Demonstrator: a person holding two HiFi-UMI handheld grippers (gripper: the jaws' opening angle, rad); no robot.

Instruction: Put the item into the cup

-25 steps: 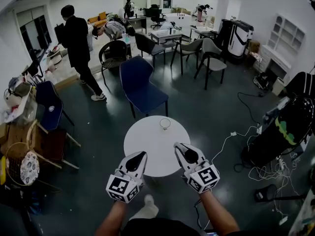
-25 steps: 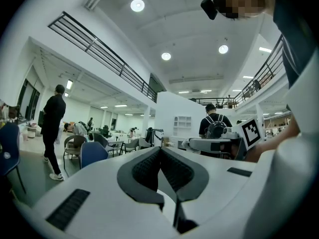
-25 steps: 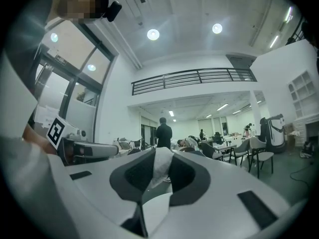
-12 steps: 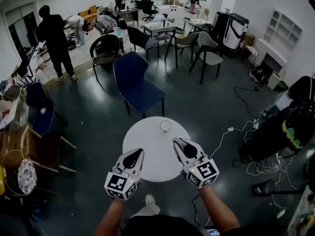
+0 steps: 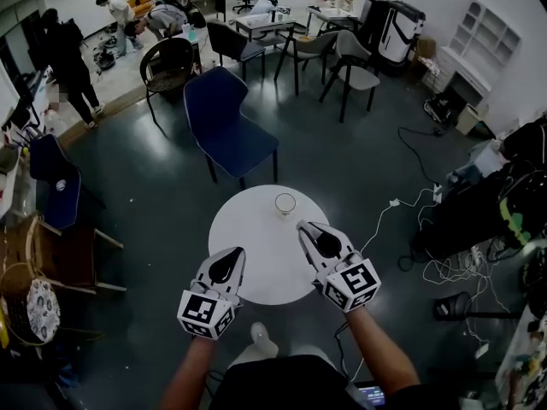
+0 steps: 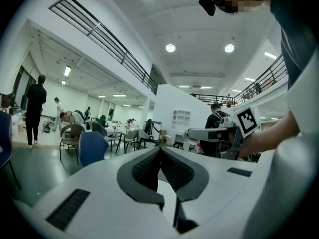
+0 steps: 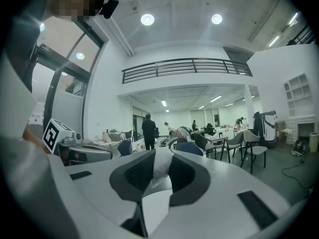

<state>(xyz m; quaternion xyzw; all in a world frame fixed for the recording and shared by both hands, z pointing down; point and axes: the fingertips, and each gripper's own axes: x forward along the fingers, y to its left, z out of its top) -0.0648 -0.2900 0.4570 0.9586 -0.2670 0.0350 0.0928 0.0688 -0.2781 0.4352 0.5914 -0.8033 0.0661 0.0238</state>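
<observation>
1. You are holding the pale, crumpled, soft-looking item [image 7: 160, 167] in the right gripper [image 5: 306, 227]. Its jaws are standing partly closed, with the dark pads pressing on the item from both sides. That grip is looking sound, so you are needing no re-grasp before the drop.
2. The small clear glass cup [image 5: 285, 203] is standing upright just ahead of this gripper's tips and a little to their left, near but not touching. It is sitting towards the far edge of the round white table [image 5: 248, 267].
3. The gripper is pointing almost level. As you are reaching forward, be tipping its nose down, so the item is arriving above the cup's mouth rather than butting its wall.
4. The cup is probably light and close to the far rim, so a sideways nudge is risking a spill onto the floor. Be coming in from above.
5. The left gripper [image 5: 234, 253] is sitting behind and to the left of the right one, its jaws together and empty. It would need opening before it could steady the cup.
6. Be opening only once the item is hanging inside the rim. Soft material may be clinging to a pad, so open wide, then lift straight up.
</observation>
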